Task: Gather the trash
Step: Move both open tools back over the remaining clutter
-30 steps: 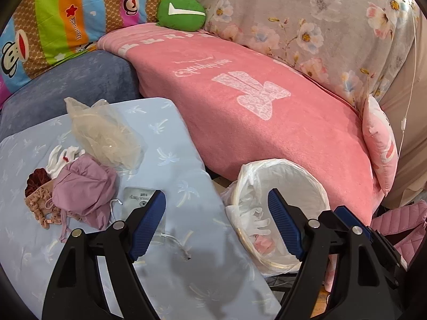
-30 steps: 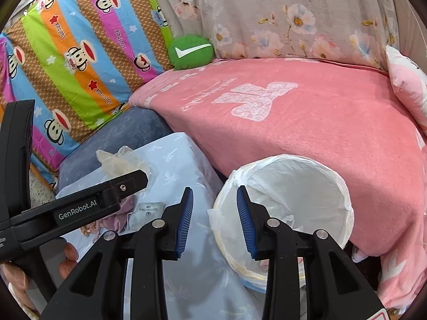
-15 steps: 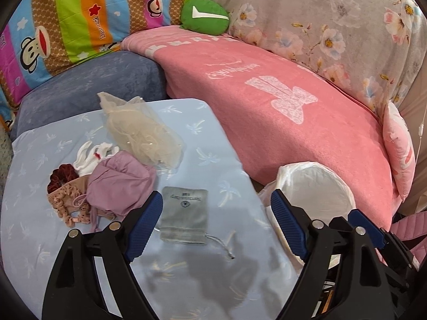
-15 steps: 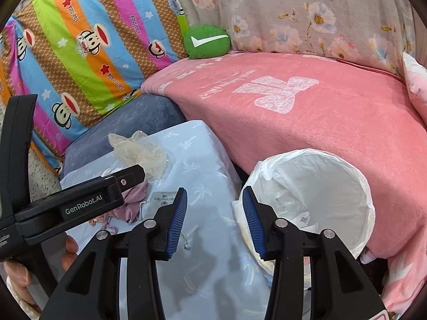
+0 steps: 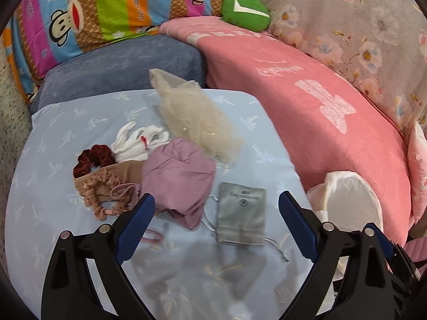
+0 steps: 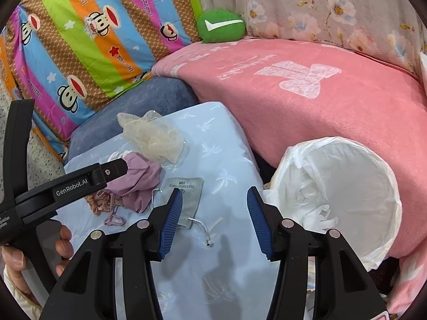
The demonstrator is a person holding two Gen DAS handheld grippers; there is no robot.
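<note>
Scrunchies (image 5: 102, 178): at 9 o'clock on the light blue counter (image 5: 53, 160); one dark red velvet, one tan with dots, touching each other; mostly hidden behind the left tool in the right wrist view.
White cloth (image 5: 136, 142): crumpled, with a small red mark, just above the scrunchies; lower edge tucked under the mauve piece.
Left tongs (image 5: 216, 225): wide apart, nothing between the blue pads, hanging over the counter near 6 o'clock.
Mauve cloth (image 5: 178, 181): bunched, at centre; thin pink loop (image 5: 152, 236) beside the left pad, partly covered by it.
Sheer beige bag (image 5: 197, 122): filmy, crinkled, see-through, at 12 o'clock from the mauve cloth and touching it; contents too faint to make out.
Grey drawstring pouch (image 5: 242, 213): flat, rectangular, small printed text unreadable; cord trailing toward 5 o'clock; lies between the left pads, not touched; lower part hidden by a pad in the right wrist view.
Right tongs (image 6: 214, 220): moderately apart, empty, above the counter's right edge.
Trash bin (image 6: 333, 194): at 3 o'clock, off the counter beside the pink blanket (image 6: 320, 93); white liner, crumpled white plastic inside; bottom not visible, near rim cut off by the right tool.
Left hand (image 6: 40, 253): at 8 o'clock, only fingers showing around the handle.
</note>
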